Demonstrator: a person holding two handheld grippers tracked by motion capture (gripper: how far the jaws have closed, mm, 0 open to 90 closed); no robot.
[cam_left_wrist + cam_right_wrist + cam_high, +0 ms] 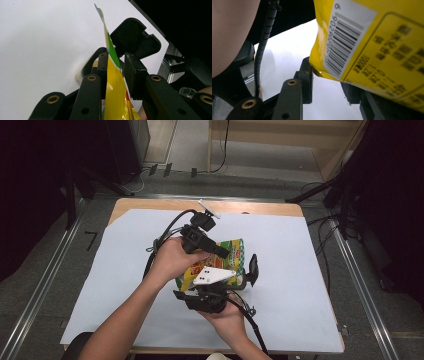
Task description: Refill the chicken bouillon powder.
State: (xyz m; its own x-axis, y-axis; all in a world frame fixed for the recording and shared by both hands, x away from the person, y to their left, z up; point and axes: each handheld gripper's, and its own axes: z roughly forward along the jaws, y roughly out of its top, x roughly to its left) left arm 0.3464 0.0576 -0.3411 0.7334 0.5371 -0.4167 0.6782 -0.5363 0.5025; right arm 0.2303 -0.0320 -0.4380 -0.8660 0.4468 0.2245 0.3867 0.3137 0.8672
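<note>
A yellow and green snack bag is held off the white sheet at the table's middle, between both hands. My left gripper reaches in from the bag's left. In the left gripper view the bag's thin edge stands upright between the jaws of the left gripper, filling the gap, and both pads press on it. My right gripper, under its grey plate, comes from the near side. In the right gripper view the bag's barcode side touches the left jaw of the right gripper and hides the right one.
A white paper sheet covers most of the wooden table. A small white object lies at the far edge. Cables trail from both grippers. Metal rails and dark stands flank the table.
</note>
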